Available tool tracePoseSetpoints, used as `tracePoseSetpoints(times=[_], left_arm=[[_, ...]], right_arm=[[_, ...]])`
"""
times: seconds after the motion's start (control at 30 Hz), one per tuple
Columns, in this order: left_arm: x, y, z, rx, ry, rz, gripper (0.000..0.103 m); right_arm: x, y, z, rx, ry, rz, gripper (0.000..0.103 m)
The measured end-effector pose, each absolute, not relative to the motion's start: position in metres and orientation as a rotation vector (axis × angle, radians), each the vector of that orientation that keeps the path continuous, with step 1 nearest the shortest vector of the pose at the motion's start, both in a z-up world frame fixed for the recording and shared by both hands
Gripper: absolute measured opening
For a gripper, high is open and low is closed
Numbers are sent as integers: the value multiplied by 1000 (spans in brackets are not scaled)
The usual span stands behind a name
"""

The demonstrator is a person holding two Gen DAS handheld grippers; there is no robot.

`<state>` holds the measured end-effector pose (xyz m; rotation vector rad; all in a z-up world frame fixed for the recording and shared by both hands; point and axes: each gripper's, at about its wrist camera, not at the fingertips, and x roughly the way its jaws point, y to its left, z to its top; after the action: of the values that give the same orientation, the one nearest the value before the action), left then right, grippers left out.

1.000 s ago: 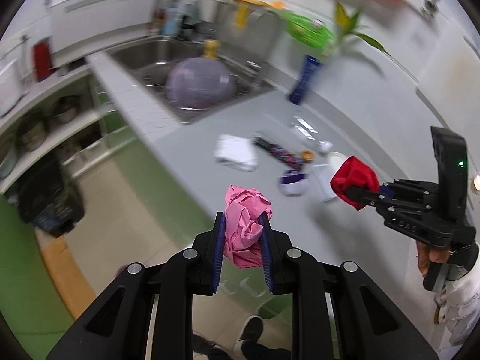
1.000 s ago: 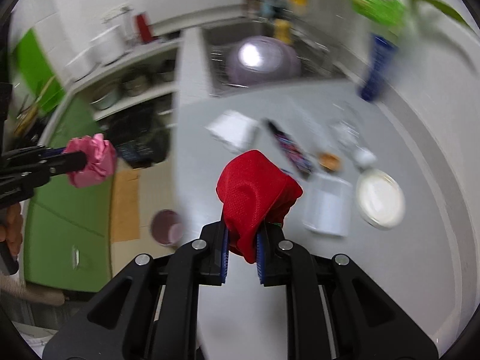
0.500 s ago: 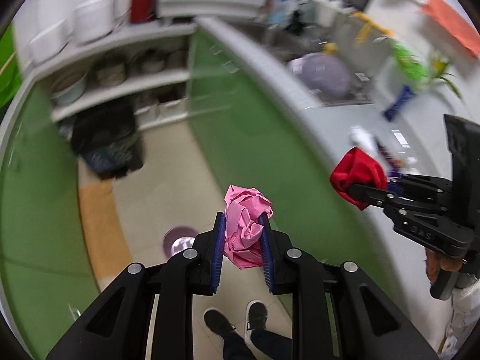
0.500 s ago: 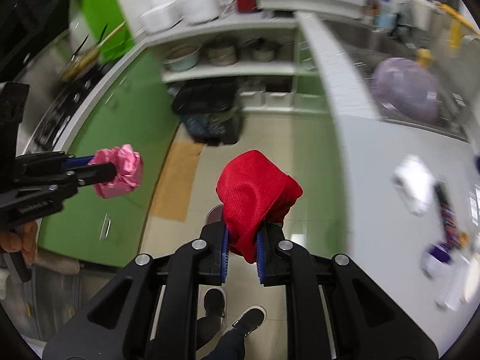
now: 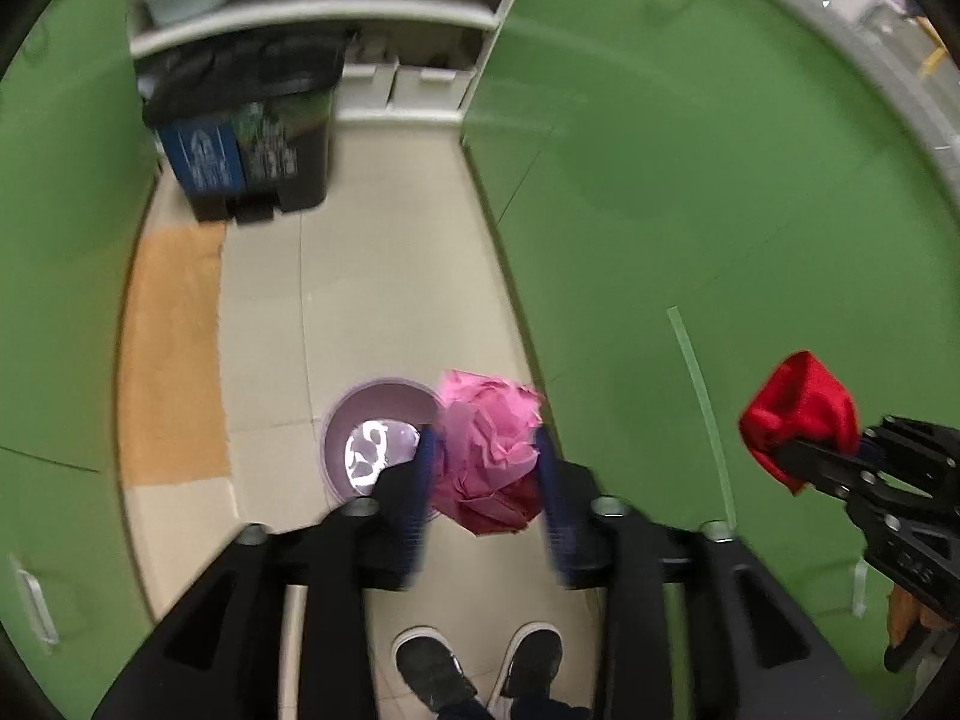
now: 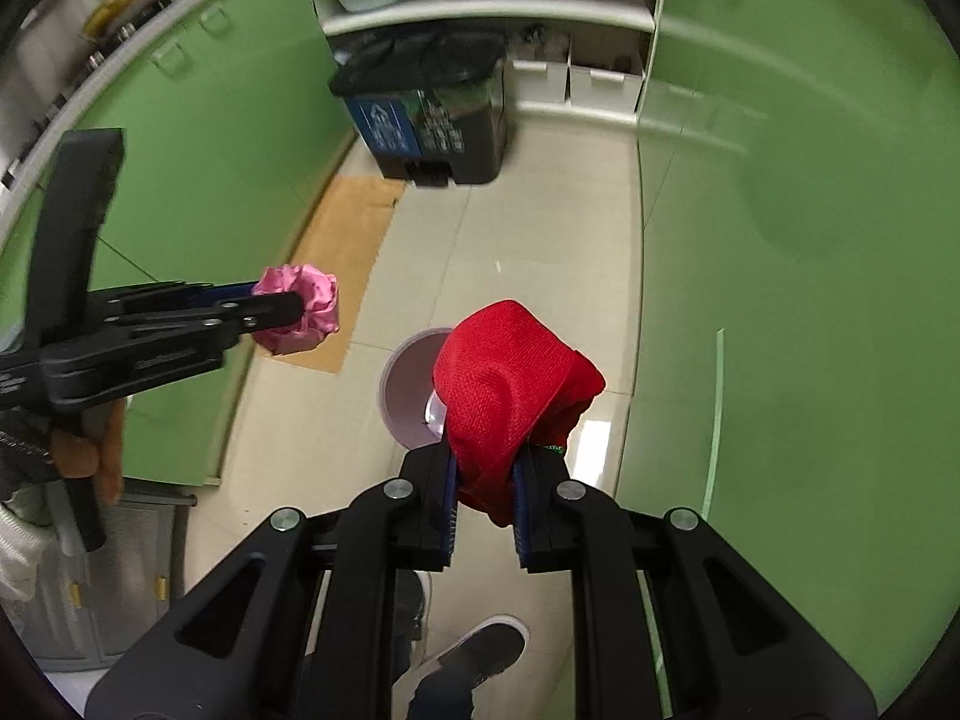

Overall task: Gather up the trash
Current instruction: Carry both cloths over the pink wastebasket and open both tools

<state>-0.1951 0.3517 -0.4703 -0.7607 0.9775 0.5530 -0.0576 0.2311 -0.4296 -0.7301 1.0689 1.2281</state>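
Hanging over the kitchen floor, the left gripper has its jaws spread wider than the crumpled pink paper wad between them; the blue pads are motion-blurred, so whether the wad still touches either pad cannot be told. In the right wrist view the same wad sits at the tips of that gripper, above the edge of the orange floor mat. Just left of the wad in the left wrist view, and lower down, a small lilac bin stands open on the pale tiles, its glossy inside catching the light. To the right, the right gripper is clenched on a red mesh cloth, which bulges up out of the pads in a rounded, folded lump and covers the right part of the bin's rim. From the left wrist view this cloth hangs well apart from the pink wad, in front of the green cabinet fronts. The floor is a narrow aisle walled by green cabinets on both sides; a black pedal bin with a blue label stands at its far end, under open shelves. The person's dark shoes stand on the tiles directly below the grippers.
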Motion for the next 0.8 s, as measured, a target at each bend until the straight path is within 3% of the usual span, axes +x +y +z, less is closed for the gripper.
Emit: tracePoseSetpoints(times=[0.07,0.1,0.13,0.37,0.73,0.8], left_arm=[[-192,359,-500,-779,989,559,54],[-190,363,-515,-781,995,570,80],[-190,366,-526,-789,986,578,97],[-206,389,-556,-866,940,606,98],[-263,421,-520,-925,796,692,98],[-272,425,-517,-928,769,704,98]], right_arm=[[-55,239,-455,-740,1069,1227,14],[-53,240,-463,-745,1069,1229,14],[-52,244,-478,-755,1067,1230,14],[-56,269,-525,-774,1096,1264,14],[-99,330,-569,-826,1137,1384,15],[-106,341,-576,-834,1119,1385,24]])
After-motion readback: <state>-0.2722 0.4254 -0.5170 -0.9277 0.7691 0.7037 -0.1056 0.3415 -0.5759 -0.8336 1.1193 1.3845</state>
